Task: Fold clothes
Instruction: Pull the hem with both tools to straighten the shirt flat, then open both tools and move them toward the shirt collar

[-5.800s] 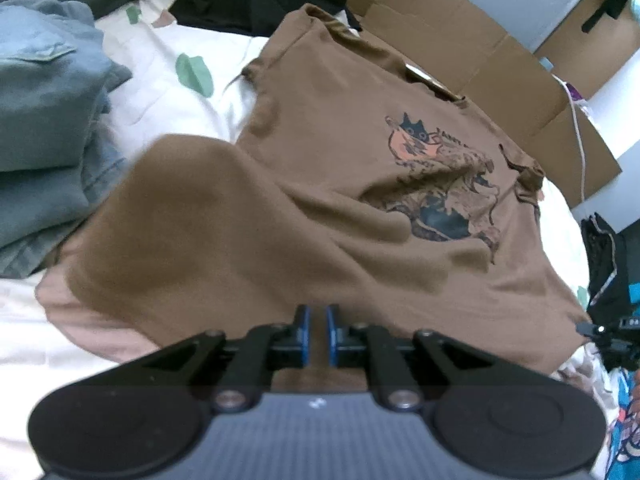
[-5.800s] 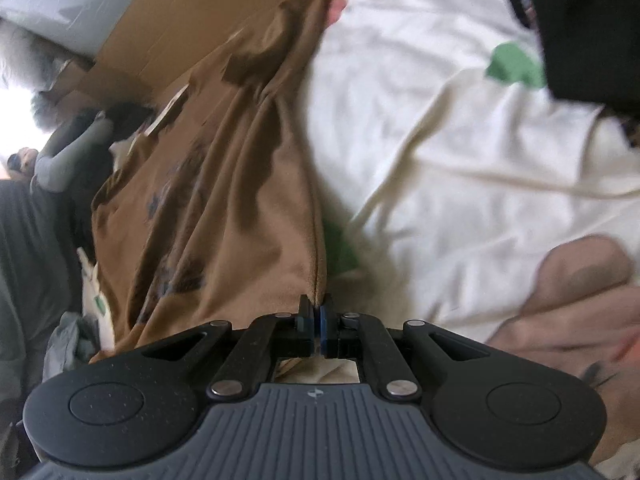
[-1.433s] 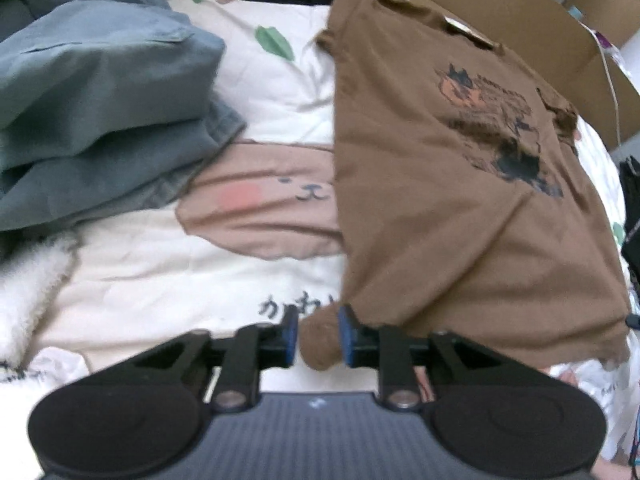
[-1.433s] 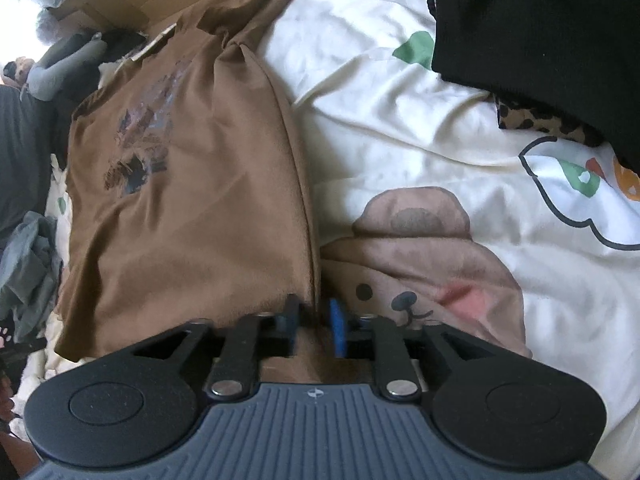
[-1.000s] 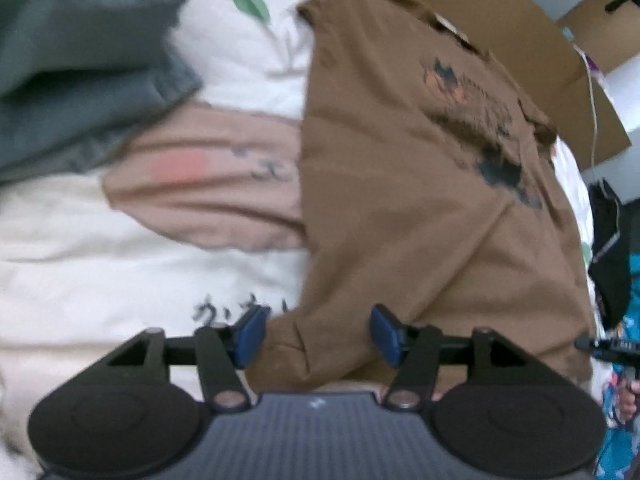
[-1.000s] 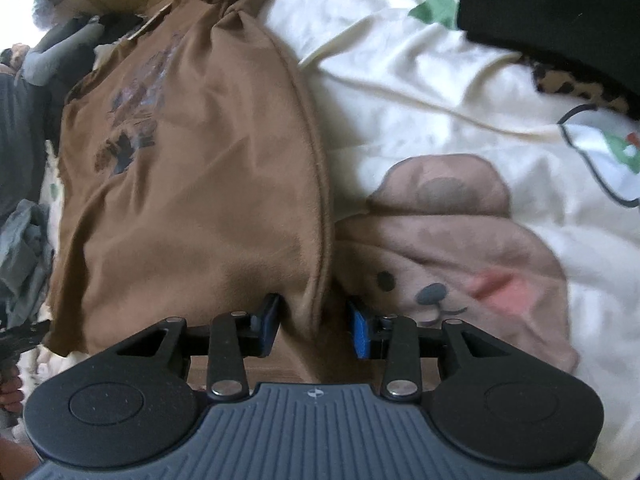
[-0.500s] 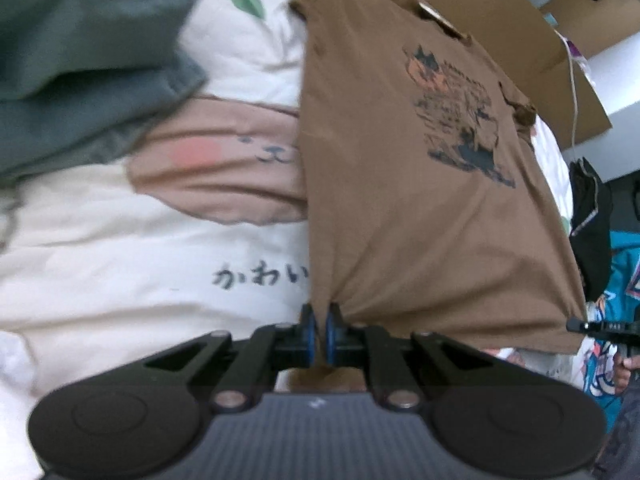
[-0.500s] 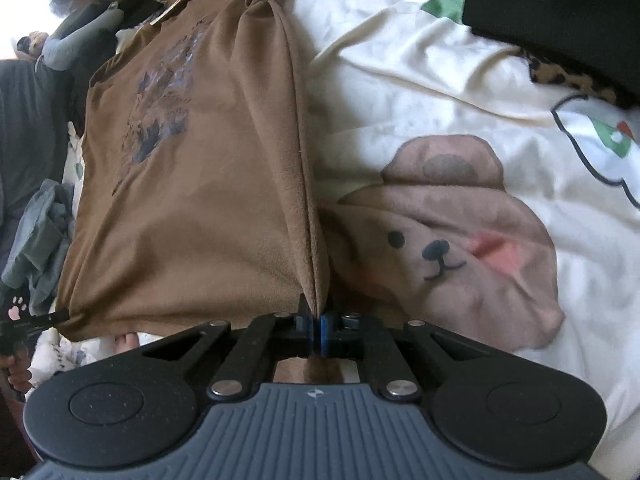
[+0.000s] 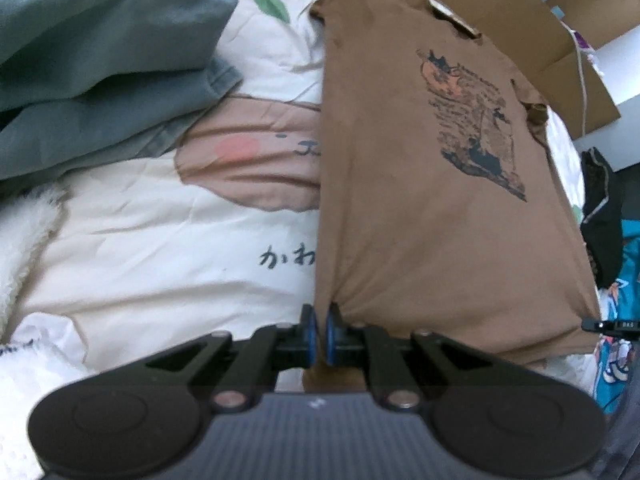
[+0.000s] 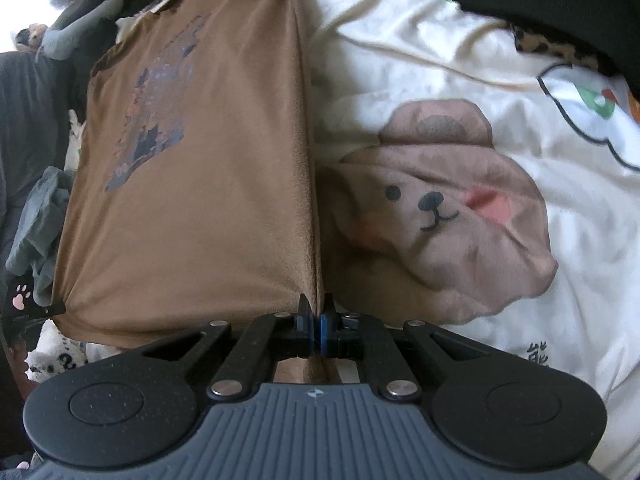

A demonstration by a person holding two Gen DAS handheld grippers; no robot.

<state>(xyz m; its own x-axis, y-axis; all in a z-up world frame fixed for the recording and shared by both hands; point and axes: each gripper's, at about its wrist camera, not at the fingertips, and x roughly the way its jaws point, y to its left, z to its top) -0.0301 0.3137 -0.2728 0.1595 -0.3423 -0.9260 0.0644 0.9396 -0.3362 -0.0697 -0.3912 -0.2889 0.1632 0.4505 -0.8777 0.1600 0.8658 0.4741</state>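
Left wrist, left gripper: I see it pinching the brown T-shirt at a hem corner.
Bedspread writing: "かわ", rest covered.
Right wrist, right gripper: clamped on the opposite hem corner; shirt lies along the bedspread's bear print.

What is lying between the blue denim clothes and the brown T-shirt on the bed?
In the left wrist view, only the bedcover lies between the denim pile and the brown T-shirt: cream fabric with a pinkish-brown cartoon patch and a green leaf.
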